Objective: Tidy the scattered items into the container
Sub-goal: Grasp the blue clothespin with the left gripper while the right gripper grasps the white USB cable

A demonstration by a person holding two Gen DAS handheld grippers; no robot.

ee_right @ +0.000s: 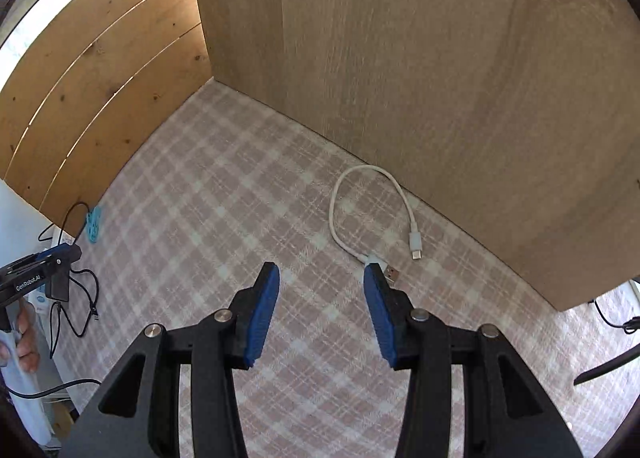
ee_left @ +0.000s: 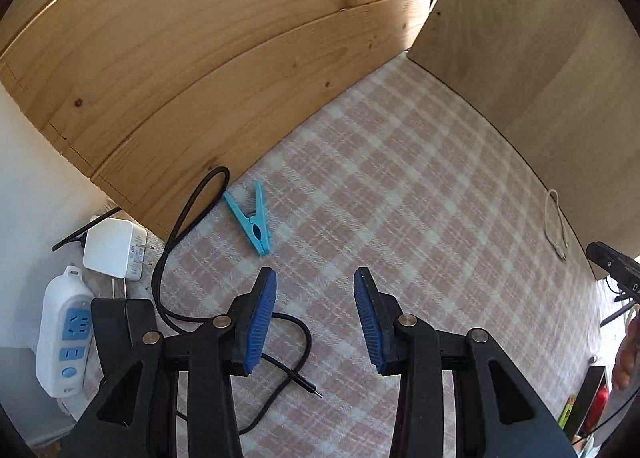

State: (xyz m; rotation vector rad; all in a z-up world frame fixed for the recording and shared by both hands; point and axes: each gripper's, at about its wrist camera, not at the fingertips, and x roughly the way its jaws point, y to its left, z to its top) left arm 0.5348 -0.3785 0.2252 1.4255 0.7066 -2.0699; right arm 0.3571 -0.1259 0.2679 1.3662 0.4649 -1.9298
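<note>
A light blue clothes peg [ee_left: 252, 224] lies on the pink plaid cloth [ee_left: 400, 198], just beyond my left gripper [ee_left: 315, 278], which hangs open and empty above the cloth. A black cable [ee_left: 188, 218] loops beside the peg and runs under the left finger. In the right wrist view a short white USB cable [ee_right: 360, 210] lies curled by the pale wooden panel [ee_right: 440, 78]; its plug ends sit just past my right gripper's right finger. My right gripper [ee_right: 321, 276] is open with nothing between its blue pads. The peg [ee_right: 94, 224] shows small at far left there.
Pine boards [ee_left: 180, 58] and the pale panel wall in the cloth on two sides. A white charger [ee_left: 114, 248] and a white-and-blue power strip [ee_left: 66, 332] lie off the cloth's left edge. The other gripper [ee_right: 36, 278] and a hand [ee_right: 26, 342] show at left.
</note>
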